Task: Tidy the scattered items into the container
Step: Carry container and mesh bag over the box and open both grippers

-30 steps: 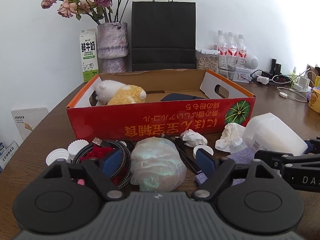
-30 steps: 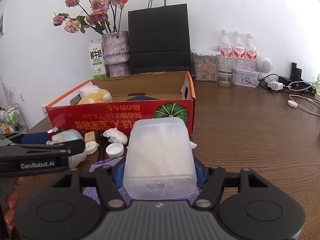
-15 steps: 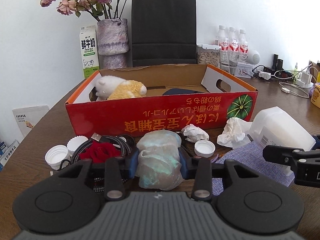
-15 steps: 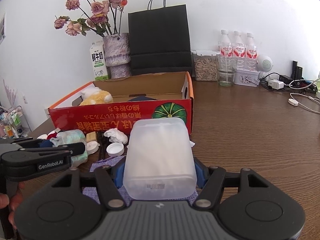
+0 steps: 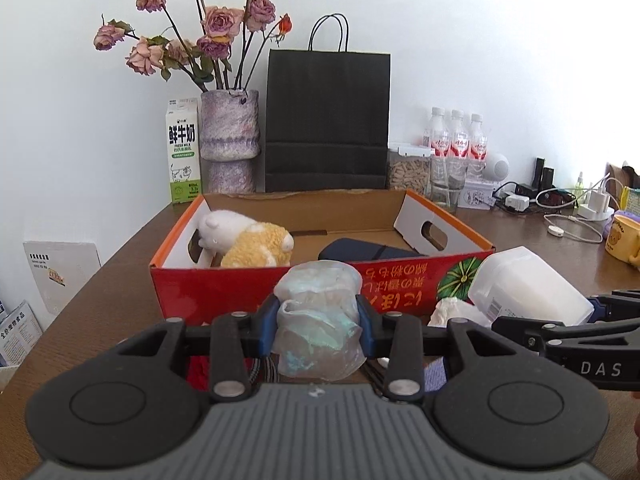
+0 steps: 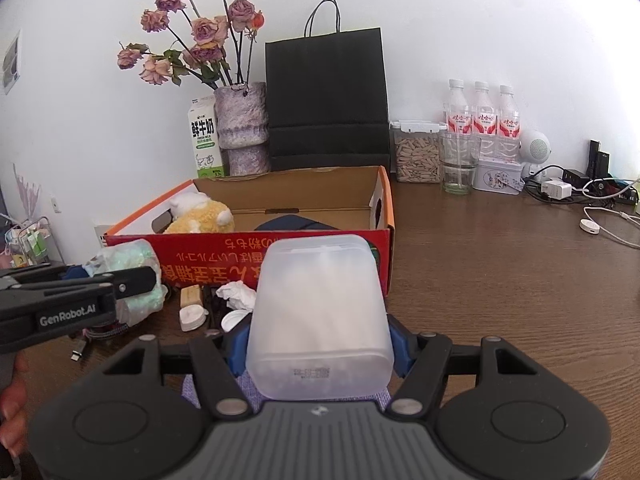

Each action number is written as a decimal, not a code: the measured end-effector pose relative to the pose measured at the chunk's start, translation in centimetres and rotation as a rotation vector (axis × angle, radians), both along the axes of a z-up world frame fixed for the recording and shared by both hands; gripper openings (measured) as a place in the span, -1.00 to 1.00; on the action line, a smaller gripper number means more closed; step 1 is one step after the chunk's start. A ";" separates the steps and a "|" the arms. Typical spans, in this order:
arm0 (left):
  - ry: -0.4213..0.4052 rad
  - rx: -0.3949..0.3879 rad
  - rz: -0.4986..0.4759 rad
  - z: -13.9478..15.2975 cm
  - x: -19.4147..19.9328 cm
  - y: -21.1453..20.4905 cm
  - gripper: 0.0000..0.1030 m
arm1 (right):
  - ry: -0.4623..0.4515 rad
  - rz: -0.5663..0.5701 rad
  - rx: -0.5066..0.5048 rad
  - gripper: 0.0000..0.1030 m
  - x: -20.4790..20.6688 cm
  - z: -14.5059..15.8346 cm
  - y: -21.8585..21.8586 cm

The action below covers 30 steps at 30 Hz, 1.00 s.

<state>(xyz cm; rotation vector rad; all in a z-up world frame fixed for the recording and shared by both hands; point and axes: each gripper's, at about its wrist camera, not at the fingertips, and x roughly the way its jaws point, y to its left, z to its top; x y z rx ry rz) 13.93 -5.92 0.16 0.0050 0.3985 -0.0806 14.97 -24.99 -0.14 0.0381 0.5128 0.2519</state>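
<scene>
Since a second ago the crumpled plastic bundle (image 5: pixel 320 320) has been clamped and raised off the table by the left hand-held gripper (image 5: pixel 318 330) before the red box (image 5: pixel 256 292), while the frosted tub (image 6: pixel 320 320) is gripped by the right hand-held gripper (image 6: pixel 318 350), both ready for depositing.

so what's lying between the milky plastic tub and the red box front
In the right wrist view, a crumpled tissue and white bottle caps lie on the table between the frosted tub and the red box.
</scene>
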 end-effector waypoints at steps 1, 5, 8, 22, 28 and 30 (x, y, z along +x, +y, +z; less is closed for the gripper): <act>-0.015 -0.004 0.001 0.5 0.1 0.1 -0.23 | -0.009 0.003 -0.002 0.24 0.3 0.3 0.2; -0.066 -0.019 0.009 2.3 1.0 0.3 -0.23 | -0.053 0.016 -0.003 0.24 1.6 1.9 0.9; -0.094 -0.033 0.016 3.2 2.2 0.6 -0.23 | -0.087 0.028 -0.002 0.24 2.9 3.1 1.6; -0.100 -0.088 0.074 4.4 12.9 1.3 -0.23 | -0.116 0.032 -0.004 0.24 14.2 5.7 5.1; -0.013 -0.069 0.091 1.8 17.7 1.7 -0.23 | -0.063 0.025 -0.018 0.24 19.5 3.7 5.6; 0.026 -0.068 0.100 0.9 19.0 1.9 -0.23 | -0.034 0.030 -0.031 0.24 20.9 2.7 5.8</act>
